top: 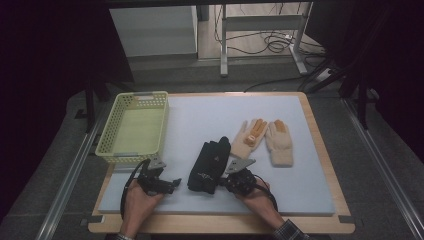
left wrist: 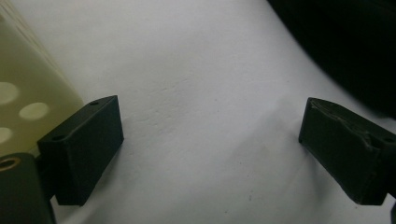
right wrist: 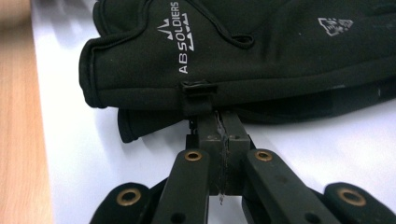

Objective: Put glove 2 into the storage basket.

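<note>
Two claws at the near edge, one closed at the black gloves.

Right claw (right wrist: pixel 219 128) has its jaws drawn fully together at the cuff edge of the black gloves (top: pixel 206 166), beside a small black tab; whether fabric is actually pinched cannot be told. Left claw (left wrist: pixel 210 154) stands wide open over bare white mat (top: pixel 200 115), holding nothing, apparently waiting. The black gloves lie stacked mid-tabletop, cuffs toward the person, presumably for easy pickup. Farther right lies a cream pair of gloves (top: pixel 262 140); far left, the yellow basket (top: pixel 112 127), a likely destination.
</note>
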The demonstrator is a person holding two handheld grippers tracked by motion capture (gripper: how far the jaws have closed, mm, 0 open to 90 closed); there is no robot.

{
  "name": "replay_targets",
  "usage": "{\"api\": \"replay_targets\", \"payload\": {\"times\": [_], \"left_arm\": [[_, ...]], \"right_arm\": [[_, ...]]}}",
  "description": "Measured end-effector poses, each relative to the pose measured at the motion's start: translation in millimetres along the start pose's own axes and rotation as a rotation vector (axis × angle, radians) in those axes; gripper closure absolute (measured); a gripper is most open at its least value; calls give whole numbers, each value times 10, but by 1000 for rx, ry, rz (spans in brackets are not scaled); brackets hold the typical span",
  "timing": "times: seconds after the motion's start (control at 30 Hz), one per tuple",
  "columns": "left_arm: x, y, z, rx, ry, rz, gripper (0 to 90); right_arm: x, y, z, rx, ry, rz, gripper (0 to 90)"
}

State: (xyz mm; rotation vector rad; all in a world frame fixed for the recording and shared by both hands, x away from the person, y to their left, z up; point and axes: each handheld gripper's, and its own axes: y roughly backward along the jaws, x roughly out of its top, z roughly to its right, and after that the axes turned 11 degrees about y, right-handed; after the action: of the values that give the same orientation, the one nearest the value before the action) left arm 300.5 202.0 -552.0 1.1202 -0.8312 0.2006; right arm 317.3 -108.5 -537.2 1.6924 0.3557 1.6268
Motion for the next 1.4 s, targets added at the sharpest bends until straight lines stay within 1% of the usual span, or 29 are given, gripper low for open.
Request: {"api": "replay_targets", "payload": {"times": [0.33, 0.47, 0.6, 0.73, 0.87, 1.03, 1.07, 1.23, 1.3, 1.33, 1.4], "left_arm": [[-1, -3, -6, -5, 2, 1, 60], [-2, -4, -6, -5, 3, 2, 60], [-3, -4, -6, -6, 3, 2, 59], [-3, -4, -7, -6, 3, 2, 58], [-4, -4, -8, -9, 4, 2, 57], [-4, -4, -9, -9, 4, 3, 57], [-4, -3, -9, -9, 4, 3, 57], [-4, -4, -9, -9, 3, 2, 57], [-4, -4, -9, -9, 3, 2, 57], [-4, -4, -8, -9, 3, 2, 57], [-4, -4, -8, -9, 3, 2, 57]], "right_arm": [[178, -210, 5, -24, 10, -7, 882], [228, -275, 25, -27, 2, -6, 882], [242, -292, 36, -26, 7, -6, 878], [231, -252, 34, -21, 2, -14, 851], [180, -122, 54, -34, 6, -12, 819], [87, 98, 127, -79, -12, 5, 760], [60, 149, 149, -93, -15, 7, 738], [-120, 397, 267, -158, -64, 15, 620], [-207, 483, 320, -180, -86, 12, 560], [-262, 534, 351, -201, -95, 11, 529], [-348, 611, 398, -229, -113, 6, 465]]}}
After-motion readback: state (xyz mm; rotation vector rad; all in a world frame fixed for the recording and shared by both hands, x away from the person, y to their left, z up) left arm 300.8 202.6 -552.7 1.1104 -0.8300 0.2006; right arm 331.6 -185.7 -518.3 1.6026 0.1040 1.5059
